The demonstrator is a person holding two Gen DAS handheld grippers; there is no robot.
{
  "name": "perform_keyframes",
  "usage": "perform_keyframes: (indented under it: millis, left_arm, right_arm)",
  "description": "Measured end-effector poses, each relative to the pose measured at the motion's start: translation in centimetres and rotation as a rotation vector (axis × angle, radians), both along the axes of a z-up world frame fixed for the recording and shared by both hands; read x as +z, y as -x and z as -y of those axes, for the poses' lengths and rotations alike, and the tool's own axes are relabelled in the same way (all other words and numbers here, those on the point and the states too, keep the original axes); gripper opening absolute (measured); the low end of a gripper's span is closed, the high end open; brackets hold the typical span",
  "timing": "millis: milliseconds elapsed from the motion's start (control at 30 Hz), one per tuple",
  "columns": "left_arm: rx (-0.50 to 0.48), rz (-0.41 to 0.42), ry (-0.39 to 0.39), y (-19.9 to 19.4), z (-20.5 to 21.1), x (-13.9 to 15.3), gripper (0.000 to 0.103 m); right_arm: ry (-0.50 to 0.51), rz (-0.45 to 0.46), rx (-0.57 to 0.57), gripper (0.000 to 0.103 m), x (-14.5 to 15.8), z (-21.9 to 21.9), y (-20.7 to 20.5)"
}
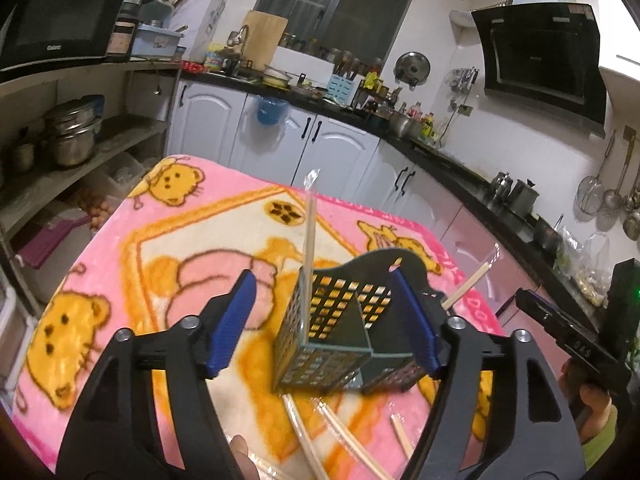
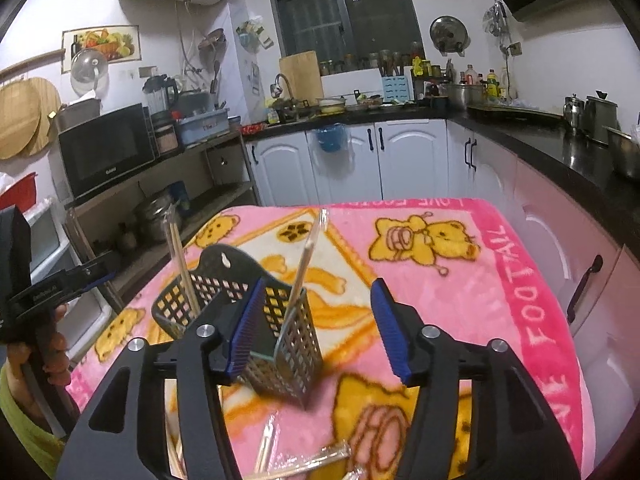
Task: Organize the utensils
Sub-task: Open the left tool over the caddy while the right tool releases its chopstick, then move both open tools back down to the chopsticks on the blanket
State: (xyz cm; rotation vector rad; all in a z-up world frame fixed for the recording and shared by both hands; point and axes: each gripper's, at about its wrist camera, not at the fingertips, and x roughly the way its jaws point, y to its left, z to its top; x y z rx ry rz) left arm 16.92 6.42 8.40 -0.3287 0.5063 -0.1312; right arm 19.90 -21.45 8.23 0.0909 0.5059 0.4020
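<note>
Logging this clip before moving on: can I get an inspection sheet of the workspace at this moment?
Surface: pink blanket with yellow bear prints covers the table.
Job's things: black perforated holder stands on the blanket; one wrapped chopstick pair stands in one compartment, another in the far one. More chopsticks lie loose on the blanket in front of it.
Clutter: nothing seen on the blanket besides these.
Grippers: left gripper open, holder between its fingers, no pad pressing; right gripper open, empty, its left finger in front of the holder.
Cables: nothing seen on the table.
Surroundings: kitchen with white cabinets, microwave, crowded black counter.
</note>
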Motion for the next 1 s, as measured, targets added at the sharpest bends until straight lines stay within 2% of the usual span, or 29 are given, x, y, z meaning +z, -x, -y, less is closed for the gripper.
perform_keyframes:
  millis: [233,433,1000]
  left_arm:
    - [0.011,-0.018,0.005,0.9,-0.5,-1.2,0.079]
    - [0.017,-0.028,0.012,1.6,-0.7,-1.8,0.087]
    - [0.071,-0.105,0.017,4.4,-2.7,-4.7,0.088]
  right_arm:
    - [0.027,-0.022,0.017,0.056,-1.1,-0.2,0.7]
    - [0.051,-0.04,0.033,0.057,-2.0,-0.4,1.3]
    - [0.085,-0.109,0.098,0.058,-5.2,-1.8,2.8]
